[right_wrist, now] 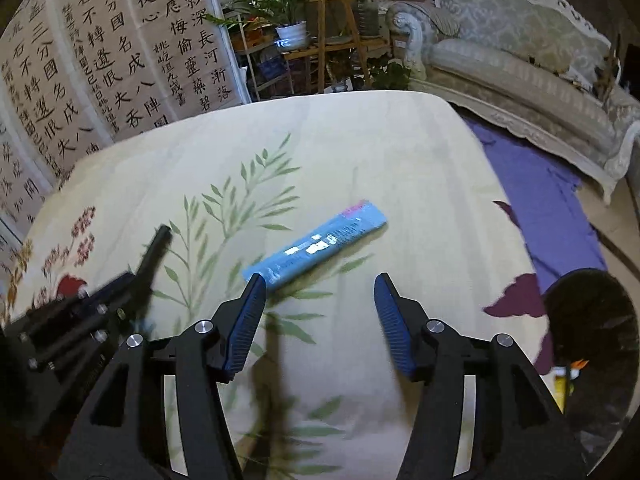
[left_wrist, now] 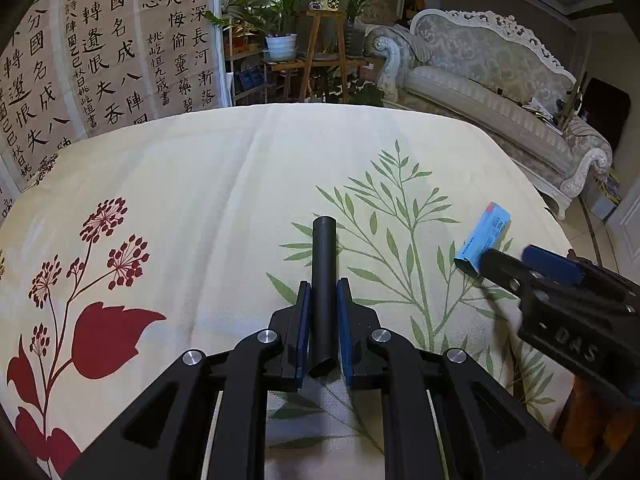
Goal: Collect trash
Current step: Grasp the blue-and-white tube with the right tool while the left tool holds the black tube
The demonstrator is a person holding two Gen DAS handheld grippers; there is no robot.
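Note:
My left gripper (left_wrist: pixel 323 286) is shut on a black tube (left_wrist: pixel 324 276) that sticks forward above the flowered tablecloth (left_wrist: pixel 200 208). It shows at the left of the right wrist view (right_wrist: pixel 132 280), with the tube (right_wrist: pixel 156 250) pointing up. A blue box (right_wrist: pixel 316 246) with a pink end lies flat on the cloth. My right gripper (right_wrist: pixel 320 280) is open, its jaws wide, just short of the box's near end. In the left wrist view the box (left_wrist: pixel 484 238) lies at the right with the right gripper (left_wrist: pixel 516 262) at its near end.
A black trash bin (right_wrist: pixel 592 344) with yellow items inside stands below the table's right edge. A purple cloth (right_wrist: pixel 536 200) lies on the floor. An ornate sofa (left_wrist: pixel 492 92) stands to the right. Plant stands (left_wrist: pixel 320 52) and a calligraphy screen (left_wrist: pixel 108 52) are behind the table.

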